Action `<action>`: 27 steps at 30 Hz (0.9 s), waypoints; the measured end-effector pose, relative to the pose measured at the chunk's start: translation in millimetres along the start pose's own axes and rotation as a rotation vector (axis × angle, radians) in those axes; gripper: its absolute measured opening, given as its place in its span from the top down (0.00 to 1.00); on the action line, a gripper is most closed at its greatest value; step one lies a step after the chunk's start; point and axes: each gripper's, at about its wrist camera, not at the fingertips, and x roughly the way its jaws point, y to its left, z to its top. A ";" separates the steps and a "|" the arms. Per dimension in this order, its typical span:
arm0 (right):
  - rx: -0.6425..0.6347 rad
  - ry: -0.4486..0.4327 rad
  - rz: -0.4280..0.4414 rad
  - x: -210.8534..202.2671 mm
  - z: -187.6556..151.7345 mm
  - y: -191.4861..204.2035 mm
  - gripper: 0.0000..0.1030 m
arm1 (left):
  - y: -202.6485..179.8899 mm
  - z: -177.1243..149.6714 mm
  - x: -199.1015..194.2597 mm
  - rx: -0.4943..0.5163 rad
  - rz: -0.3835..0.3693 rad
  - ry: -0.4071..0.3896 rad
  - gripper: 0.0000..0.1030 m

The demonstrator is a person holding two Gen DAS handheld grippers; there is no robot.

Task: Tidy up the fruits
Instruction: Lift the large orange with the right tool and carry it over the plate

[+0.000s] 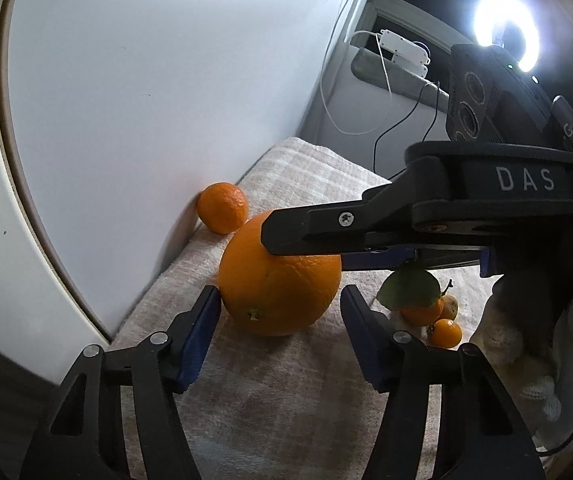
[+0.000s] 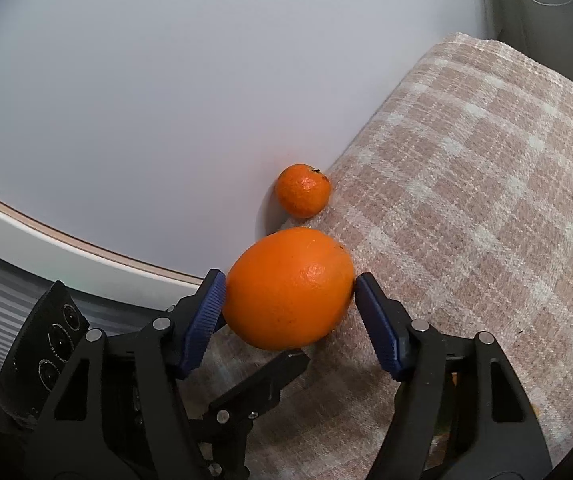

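Note:
A large orange (image 1: 280,280) sits on the checked cloth (image 1: 286,400). My left gripper (image 1: 280,300) is open around its lower part, the pads just off its sides. My right gripper (image 2: 289,292) is shut on the same orange (image 2: 289,288), its blue pads pressing both sides; in the left wrist view it reaches in from the right (image 1: 306,236) over the orange. A small mandarin (image 1: 222,207) lies behind the orange against the white wall; it also shows in the right wrist view (image 2: 303,190). Three small fruits, one with a green leaf (image 1: 410,290), lie to the right.
A white wall (image 1: 146,100) bounds the cloth on the left. A pale plush toy (image 1: 526,340) sits at the right edge. A ring light (image 1: 506,28), cables and a white box (image 1: 402,46) are at the back right. The checked cloth (image 2: 466,200) extends to the right.

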 end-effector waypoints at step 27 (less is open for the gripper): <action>0.004 -0.089 0.035 -57.5 -22.2 8.4 0.36 | -28.1 -1.8 -29.0 0.061 0.001 -0.064 0.41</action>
